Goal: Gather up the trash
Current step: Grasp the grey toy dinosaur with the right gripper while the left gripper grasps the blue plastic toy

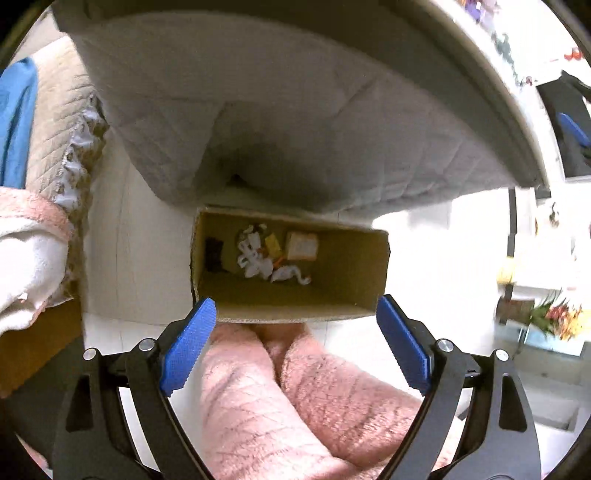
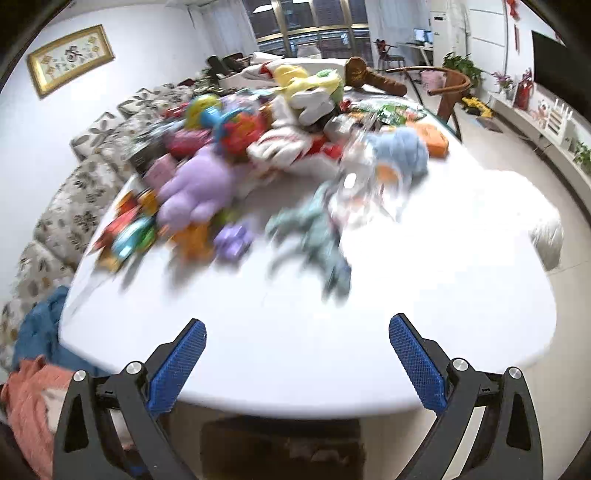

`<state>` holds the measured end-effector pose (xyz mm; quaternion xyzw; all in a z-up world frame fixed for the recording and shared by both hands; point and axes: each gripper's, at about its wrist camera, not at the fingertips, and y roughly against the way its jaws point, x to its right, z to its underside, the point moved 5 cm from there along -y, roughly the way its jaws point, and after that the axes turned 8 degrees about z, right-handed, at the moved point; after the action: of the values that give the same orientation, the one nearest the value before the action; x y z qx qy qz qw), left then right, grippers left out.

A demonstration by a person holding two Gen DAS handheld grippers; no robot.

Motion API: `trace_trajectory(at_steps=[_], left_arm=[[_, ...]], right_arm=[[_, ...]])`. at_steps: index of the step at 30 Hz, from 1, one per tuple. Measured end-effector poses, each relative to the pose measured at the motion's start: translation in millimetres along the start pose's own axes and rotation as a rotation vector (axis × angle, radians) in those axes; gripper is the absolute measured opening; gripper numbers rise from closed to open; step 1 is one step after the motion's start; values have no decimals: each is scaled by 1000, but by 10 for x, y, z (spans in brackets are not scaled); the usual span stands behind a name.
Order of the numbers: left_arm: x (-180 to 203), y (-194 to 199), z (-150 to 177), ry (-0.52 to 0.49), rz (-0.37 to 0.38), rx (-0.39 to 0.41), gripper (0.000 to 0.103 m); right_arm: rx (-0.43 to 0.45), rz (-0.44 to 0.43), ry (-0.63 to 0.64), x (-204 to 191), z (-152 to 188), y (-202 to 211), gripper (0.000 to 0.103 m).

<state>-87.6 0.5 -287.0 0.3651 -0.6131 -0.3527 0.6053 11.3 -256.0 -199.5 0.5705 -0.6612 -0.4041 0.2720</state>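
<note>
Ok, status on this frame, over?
Left gripper open above cardboard box, scraps inside. Right gripper open, empty, over table. Nothing blocking.

The room has white walls (image 2: 155, 48) and a pale shiny floor (image 2: 517, 177). A picture in a gold frame (image 2: 70, 59) hangs on the wall. Under it is a long sofa (image 2: 74, 206) with a leaf pattern. Big windows (image 2: 306, 26) are at the far end, and it looks dark outside. A big white table (image 2: 406, 295) fills the middle. A brown wooden chair (image 2: 443, 88) stands behind it, and a green plant (image 2: 461, 64) is near the far wall.
</note>
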Motion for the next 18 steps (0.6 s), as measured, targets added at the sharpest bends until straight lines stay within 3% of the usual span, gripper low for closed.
trace_trajectory(at_steps=[6,9,11,18], left_arm=[[0,312,-32,37,-20,61,86],[-33,416,-58,60,-38,78,86],[-33,452,-86,73,-40,88,86],[192,680,-439,13,-50,164,86]], right_arm=[[-59,88,48,24,-447,-555,97],[-148,74,58,9,-478,-849,72],[-123,123,97,-28,-518,-872,67],[-113,-3,32,29,-316,-511,66]])
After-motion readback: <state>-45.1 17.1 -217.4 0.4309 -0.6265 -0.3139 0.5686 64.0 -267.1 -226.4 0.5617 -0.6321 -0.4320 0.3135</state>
